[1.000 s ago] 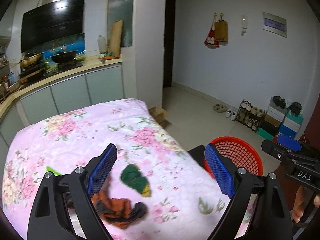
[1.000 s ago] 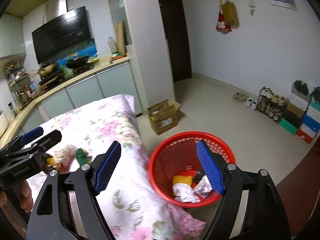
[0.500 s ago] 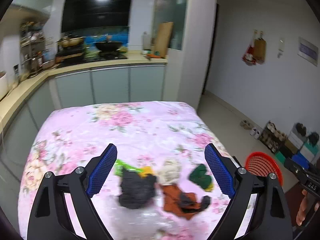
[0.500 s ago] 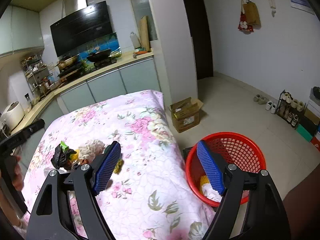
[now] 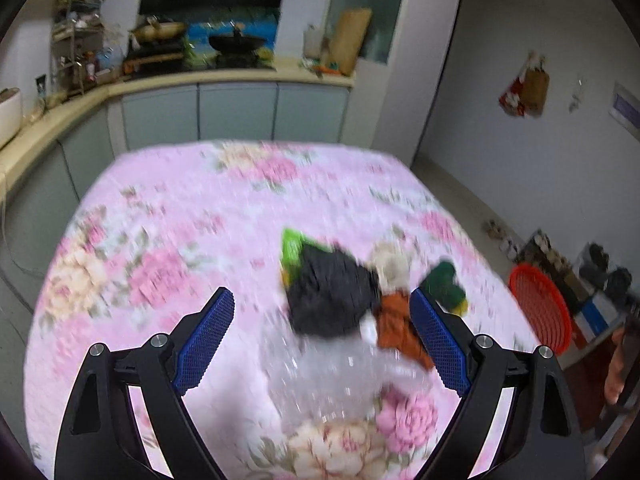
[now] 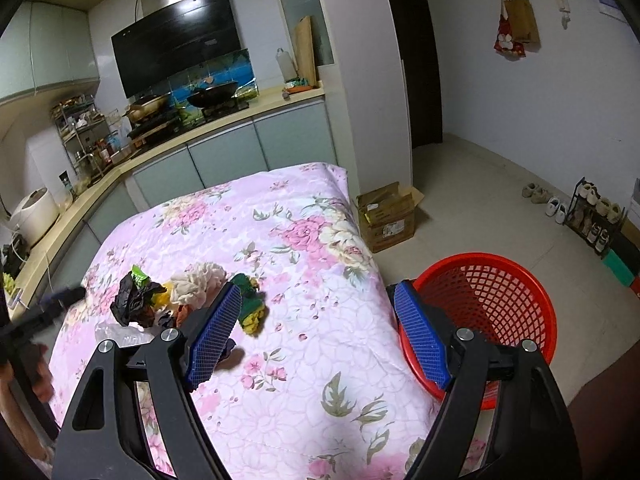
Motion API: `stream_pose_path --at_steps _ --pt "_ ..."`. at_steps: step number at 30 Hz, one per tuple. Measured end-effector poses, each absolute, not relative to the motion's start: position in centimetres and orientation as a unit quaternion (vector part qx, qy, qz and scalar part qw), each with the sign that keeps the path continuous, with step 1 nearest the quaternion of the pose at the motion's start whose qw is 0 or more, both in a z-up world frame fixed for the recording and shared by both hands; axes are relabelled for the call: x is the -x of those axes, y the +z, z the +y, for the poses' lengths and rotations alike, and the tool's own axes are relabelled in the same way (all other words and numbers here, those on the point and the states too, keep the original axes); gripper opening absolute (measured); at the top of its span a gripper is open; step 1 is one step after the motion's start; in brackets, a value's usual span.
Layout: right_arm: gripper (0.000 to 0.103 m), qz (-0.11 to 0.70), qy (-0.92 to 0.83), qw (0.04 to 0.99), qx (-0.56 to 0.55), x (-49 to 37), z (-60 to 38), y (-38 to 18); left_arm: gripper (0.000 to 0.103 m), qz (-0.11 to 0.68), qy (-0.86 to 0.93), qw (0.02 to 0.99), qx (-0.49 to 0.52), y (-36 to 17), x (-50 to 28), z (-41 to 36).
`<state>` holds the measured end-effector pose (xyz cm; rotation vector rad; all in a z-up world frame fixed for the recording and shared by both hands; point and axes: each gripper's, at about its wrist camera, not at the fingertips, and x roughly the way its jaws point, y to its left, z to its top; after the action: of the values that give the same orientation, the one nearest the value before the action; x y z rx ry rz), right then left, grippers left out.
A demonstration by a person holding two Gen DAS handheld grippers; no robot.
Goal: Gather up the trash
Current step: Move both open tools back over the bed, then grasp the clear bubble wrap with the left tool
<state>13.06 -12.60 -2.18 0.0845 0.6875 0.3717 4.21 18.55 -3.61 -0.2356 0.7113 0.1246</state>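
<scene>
A pile of trash lies on the floral tablecloth (image 5: 180, 216): a black crumpled bag (image 5: 330, 294), a green wrapper (image 5: 291, 249), a beige wad (image 5: 390, 266), an orange wrapper (image 5: 400, 326), a green-yellow packet (image 5: 444, 286) and a clear plastic bag (image 5: 320, 376). My left gripper (image 5: 322, 338) is open, just above the clear bag and black bag. My right gripper (image 6: 316, 336) is open and empty above the table's right edge, with the pile (image 6: 188, 292) to its left and the red basket (image 6: 500, 308) on the floor to its right.
A cardboard box (image 6: 386, 216) stands on the floor beyond the table. A shoe rack (image 6: 596, 216) lines the right wall. The kitchen counter (image 6: 180, 136) with pans runs behind the table. The left gripper's handle (image 6: 40, 312) shows at the right wrist view's left edge.
My left gripper has swung left from the basket side and lowered over the trash pile. My right gripper has drawn back from above the basket to over the table's edge.
</scene>
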Motion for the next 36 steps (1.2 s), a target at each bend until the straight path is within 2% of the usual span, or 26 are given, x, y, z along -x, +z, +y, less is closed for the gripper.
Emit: stream_pose_path --at_steps 6,11,14,16,22,25,36 --pt "0.077 0.343 0.186 0.920 -0.034 -13.0 -11.8 -2.6 0.086 0.394 0.047 0.911 0.109 -7.8 -5.0 17.2" --pt "0.077 0.350 0.183 0.918 -0.029 -13.2 -11.6 -3.0 0.086 0.398 0.047 0.909 0.110 -9.6 -4.8 17.3" --pt "0.077 0.357 0.186 0.915 -0.027 -13.5 -11.2 -3.5 0.075 0.395 0.045 0.912 0.103 -9.8 -4.6 17.3" --pt "0.077 0.363 0.191 0.912 -0.025 -13.7 -10.8 -3.8 0.061 0.393 0.041 0.913 0.104 -9.9 -4.4 17.2" --pt "0.077 0.371 0.205 0.906 -0.009 -13.9 -9.1 -4.4 0.038 0.386 0.036 0.917 0.094 -9.4 -3.0 16.8" --pt "0.077 0.370 0.215 0.904 0.001 -13.8 -8.2 -4.5 0.033 0.375 0.032 0.921 0.100 -8.5 -2.0 17.2" --pt "0.077 0.371 0.277 0.886 0.036 -13.3 -2.9 -5.7 0.031 0.302 0.068 0.945 0.107 -3.7 0.9 19.5"
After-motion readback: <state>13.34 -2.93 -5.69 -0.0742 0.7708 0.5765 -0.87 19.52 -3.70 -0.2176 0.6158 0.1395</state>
